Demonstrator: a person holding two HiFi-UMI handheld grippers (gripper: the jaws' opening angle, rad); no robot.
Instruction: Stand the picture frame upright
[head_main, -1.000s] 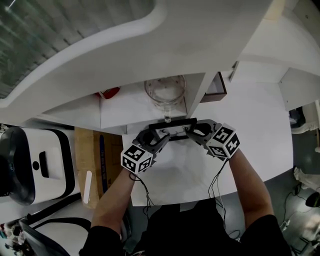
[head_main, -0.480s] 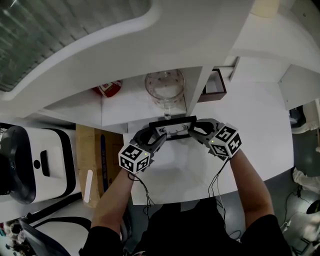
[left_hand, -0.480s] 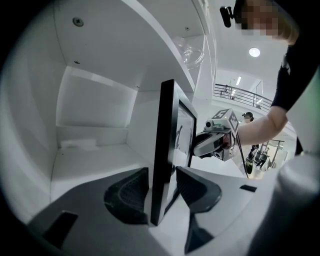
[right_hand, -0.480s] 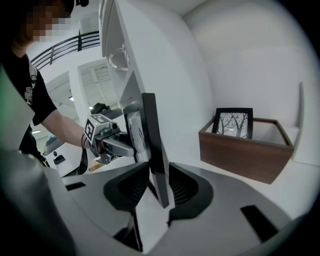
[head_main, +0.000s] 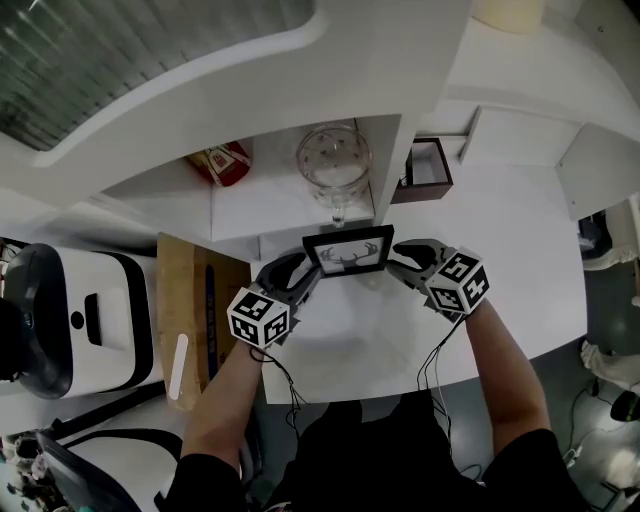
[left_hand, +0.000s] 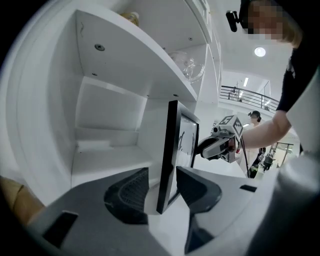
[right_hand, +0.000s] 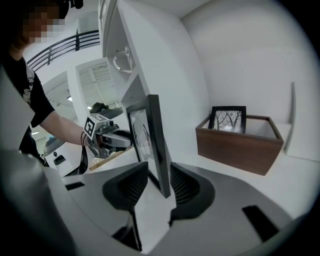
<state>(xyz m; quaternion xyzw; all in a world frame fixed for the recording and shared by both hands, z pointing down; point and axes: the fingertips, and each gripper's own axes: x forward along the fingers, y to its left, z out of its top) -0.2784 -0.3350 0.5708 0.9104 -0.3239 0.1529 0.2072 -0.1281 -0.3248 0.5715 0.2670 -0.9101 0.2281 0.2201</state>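
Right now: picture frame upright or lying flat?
Upright. The picture frame stands on its lower edge in both gripper views, print facing the person.

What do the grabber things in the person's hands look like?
The left gripper and right gripper each have two dark grey curved jaws with ribbed pads and a white cube with black square markers. Thin black cables hang from both. The sleeves are short and black. Their jaws have just been opening, the picture frame between them.
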